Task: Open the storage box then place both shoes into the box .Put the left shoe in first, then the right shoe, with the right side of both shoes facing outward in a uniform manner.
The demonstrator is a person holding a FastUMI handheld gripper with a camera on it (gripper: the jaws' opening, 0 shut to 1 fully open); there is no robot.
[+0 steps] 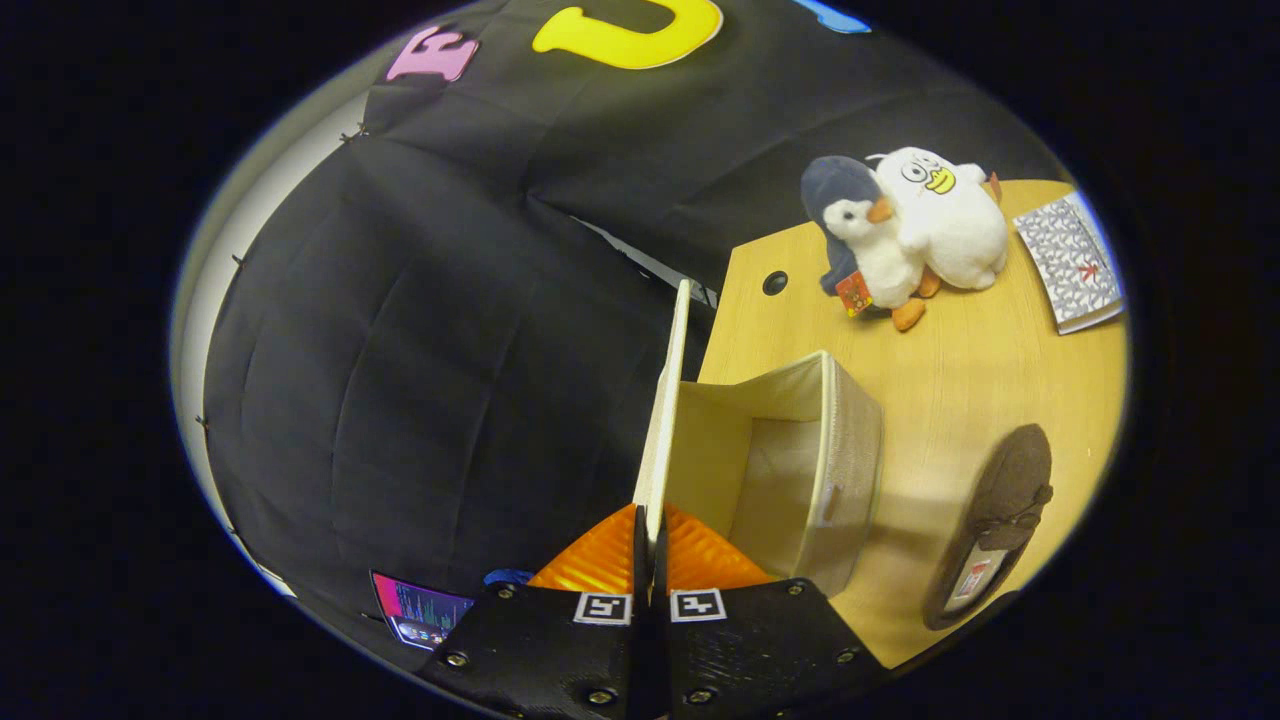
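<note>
- tool (646, 540) nearest: its two fingers pinched together on the near edge of the cream fabric lid panel (664, 400) of the box; lid stands roughly edge-on, running straight ahead from the fingertips
- cream fabric storage box (845, 470) sits just right of the fingers on the light wooden table (1000, 380); interior open to view and looks empty
- step in hand, by my read: finishing the opening; lid is up but not yet laid back
- to do it well: keep the pinch firm and swing the lid on away from the opening, along its hinge arc; don't pull upward, the soft box could lift or slide; let go only once the lid rests on its own, else it may flop shut
- dark brown slipper-style shoe (1000, 520) lies on the table right of the box, near but apart, insole label showing; can't tell left or right from here; check before picking, left goes in first
- beyond the box: navy-and-white plush penguin (865, 240) touching a white plush duck (950, 225), grey patterned booklet (1072, 262) beside them; all out of the working path
</note>
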